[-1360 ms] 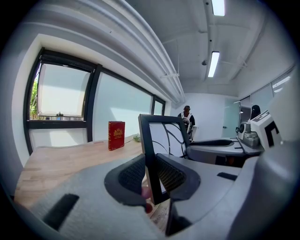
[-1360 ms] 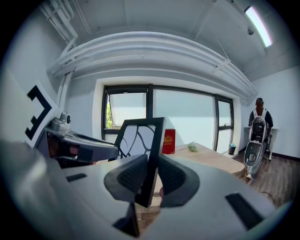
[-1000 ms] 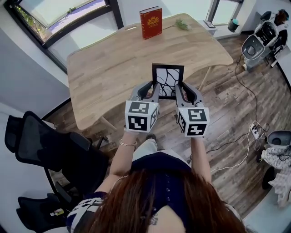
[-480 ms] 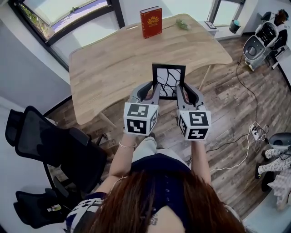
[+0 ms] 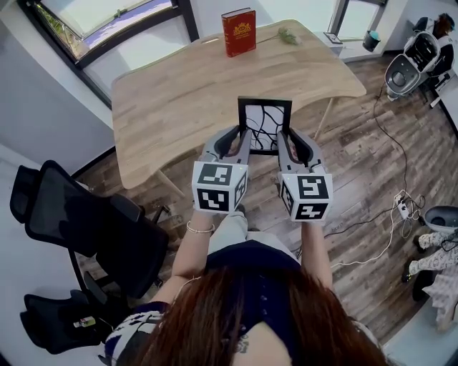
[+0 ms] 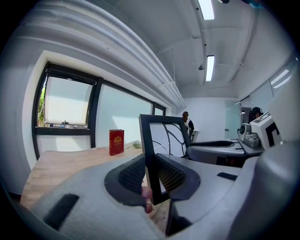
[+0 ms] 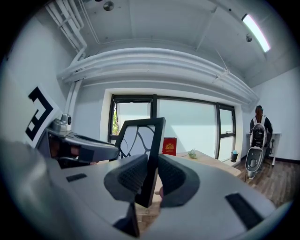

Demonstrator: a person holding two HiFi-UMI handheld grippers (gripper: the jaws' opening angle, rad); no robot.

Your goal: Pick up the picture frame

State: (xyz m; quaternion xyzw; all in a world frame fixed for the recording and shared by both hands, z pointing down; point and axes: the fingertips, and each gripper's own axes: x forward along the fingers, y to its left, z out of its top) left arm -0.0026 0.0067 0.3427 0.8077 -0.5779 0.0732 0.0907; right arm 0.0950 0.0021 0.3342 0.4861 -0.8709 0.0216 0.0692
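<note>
The black rectangular picture frame (image 5: 265, 123) is clamped at its side edges between the left gripper (image 5: 241, 143) and the right gripper (image 5: 285, 143); both should be raised evenly, without tilt.

Counter: I see a pale wooden counter (image 5: 179, 93) with rounded corners, upper middle of the head view.
Floor: grey-brown wood planks (image 5: 358, 164) at right, with a white power strip (image 5: 402, 208) lying on them.
Windows: dark-framed panes (image 5: 107, 18) at upper left, bright with daylight.
Wall: plain grey (image 5: 43, 121) at left.
Chair: black office chair (image 5: 93, 229) at lower left.
Ceiling: white, with lit strip lights (image 6: 209, 68).
</note>
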